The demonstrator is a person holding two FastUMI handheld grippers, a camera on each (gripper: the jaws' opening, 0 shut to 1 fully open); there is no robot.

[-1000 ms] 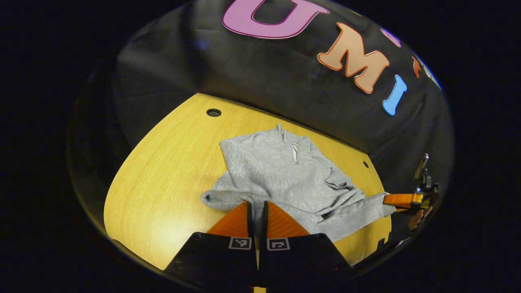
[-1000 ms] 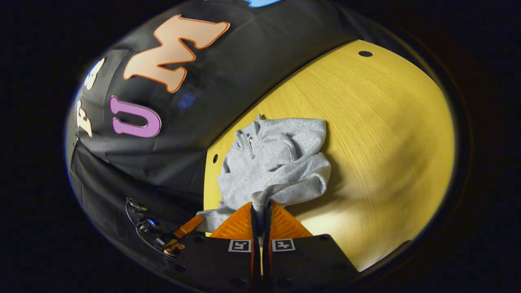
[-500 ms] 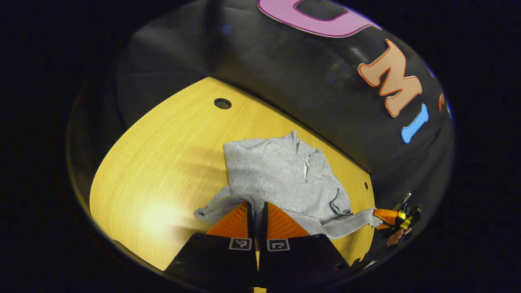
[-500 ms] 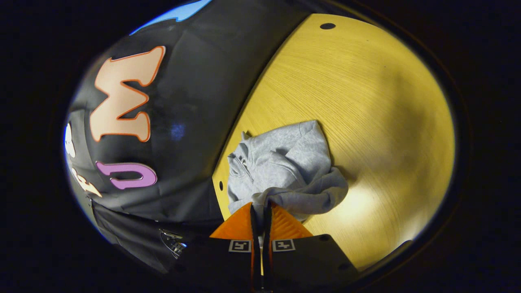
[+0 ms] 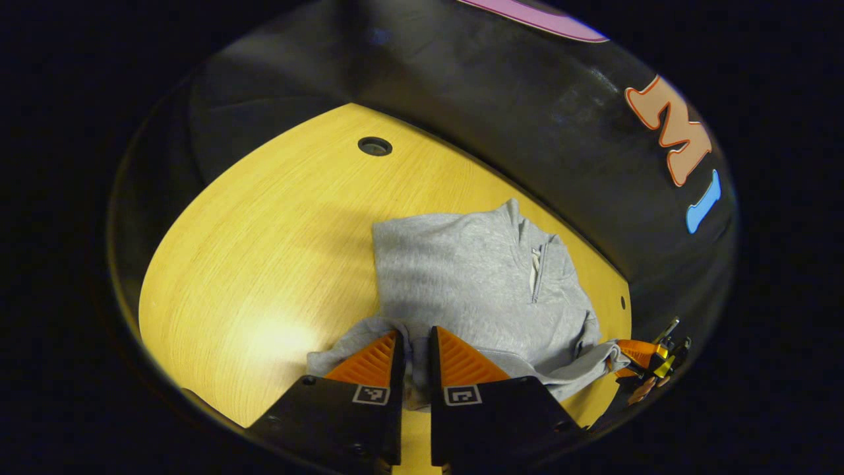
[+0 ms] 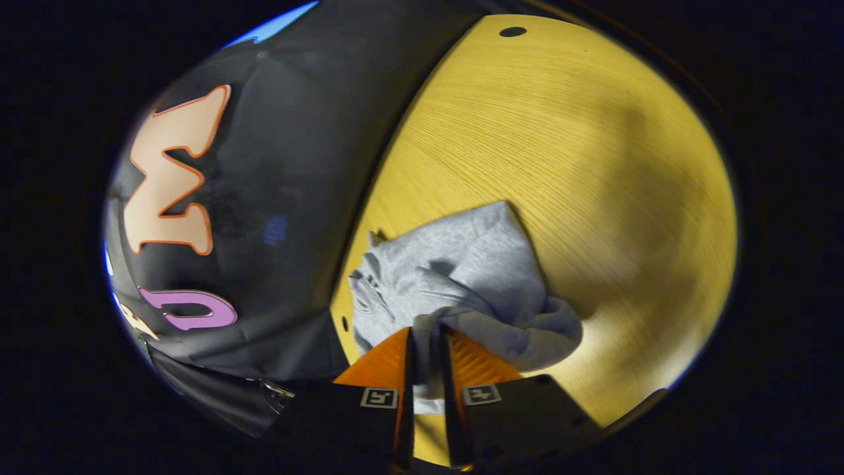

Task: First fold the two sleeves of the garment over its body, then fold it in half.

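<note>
Your left gripper [image 5: 414,343] jaws look slightly parted with garment [image 5: 461,284] fabric between them; right gripper [image 6: 426,343] the same, grip uncertain. Garment lies ahead near tabletop [image 5: 264,251] far edge; open tabletop beside it. Markers unreadable.

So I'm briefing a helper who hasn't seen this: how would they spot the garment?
Find the yellow wooden table against the black cloth wall. The garment is the grey pullover lying at its far edge; its short zip collar marks it.
</note>
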